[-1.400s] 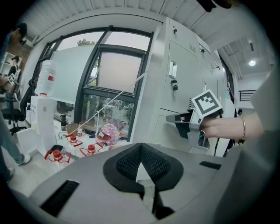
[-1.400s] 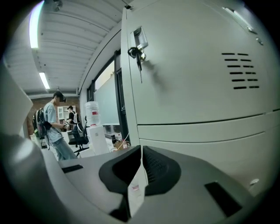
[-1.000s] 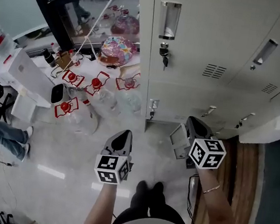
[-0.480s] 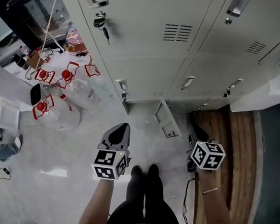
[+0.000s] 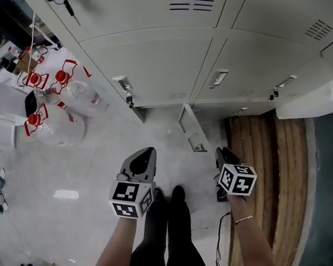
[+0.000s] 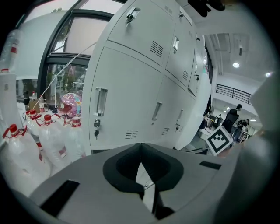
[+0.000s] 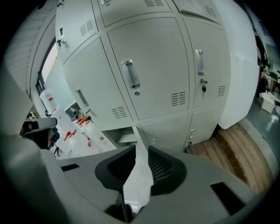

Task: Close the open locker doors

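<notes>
**One bottom locker door open, right tool lined up on it**

Over on the left, a bunch of red-capped bottles (image 5: 53, 103) sit on the floor beside the lockers (image 5: 163, 62). The left tool (image 5: 144, 154) hangs low over the floor in front of the bottom row, tips pressed together with nothing in them. Just right of that, the door (image 5: 190, 127) of a bottom locker sticks out open toward the person, and the doors around it are shut. The right tool (image 5: 220, 153) is near that door's outer edge, not touching it. Its jaws have just been opening and are spread with nothing between them, the door showing past the gap. Wood flooring (image 5: 273, 174) runs along the far right.
</notes>
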### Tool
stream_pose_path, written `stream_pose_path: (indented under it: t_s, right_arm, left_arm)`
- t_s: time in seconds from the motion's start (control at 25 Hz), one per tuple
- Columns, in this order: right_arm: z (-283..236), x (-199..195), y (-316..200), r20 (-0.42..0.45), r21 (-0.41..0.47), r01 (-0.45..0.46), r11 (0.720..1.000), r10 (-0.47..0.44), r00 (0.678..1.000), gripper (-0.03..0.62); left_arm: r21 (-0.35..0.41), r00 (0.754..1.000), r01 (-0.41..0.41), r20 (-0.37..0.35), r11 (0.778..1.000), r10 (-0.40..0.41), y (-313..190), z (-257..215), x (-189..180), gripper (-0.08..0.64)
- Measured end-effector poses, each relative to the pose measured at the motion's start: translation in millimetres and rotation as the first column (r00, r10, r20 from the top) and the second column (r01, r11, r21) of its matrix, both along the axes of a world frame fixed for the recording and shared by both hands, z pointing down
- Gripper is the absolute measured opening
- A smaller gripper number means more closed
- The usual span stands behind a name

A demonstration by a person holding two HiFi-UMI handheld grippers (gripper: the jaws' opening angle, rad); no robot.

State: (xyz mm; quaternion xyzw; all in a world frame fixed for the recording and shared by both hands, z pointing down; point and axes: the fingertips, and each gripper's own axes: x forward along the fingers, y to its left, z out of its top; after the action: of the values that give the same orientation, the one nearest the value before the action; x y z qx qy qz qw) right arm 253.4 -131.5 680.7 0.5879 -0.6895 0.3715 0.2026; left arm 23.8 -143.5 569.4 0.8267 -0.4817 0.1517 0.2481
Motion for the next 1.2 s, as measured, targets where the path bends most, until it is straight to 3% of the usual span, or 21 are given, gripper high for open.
stream_pose_path:
  t_s: [0.6, 1.0, 1.2]
  right_arm:
    - [135, 1, -8, -0.033, -0.166, 0.084, 0.983, -0.091, 0.995, 0.092]
    - [153, -4, -6, 0.054, -0.203, 0.073, 0.977, -0.064, 0.996, 0.100]
    - [151, -34, 3, 0.109, -0.226, 0.110, 0.968, -0.087, 0.990, 0.095]
  left_arm:
    - [-0.086, 0.999, 0.032, 0.007, 0.996, -0.031, 10, 98, 14, 0.020]
    - [-0.104, 0.998, 0.069, 0.009, 0.992, -0.068, 20, 116, 2, 0.020]
    - [-0.105, 0.996, 0.091, 0.005, 0.990, -0.091, 22, 113, -9, 0.020]
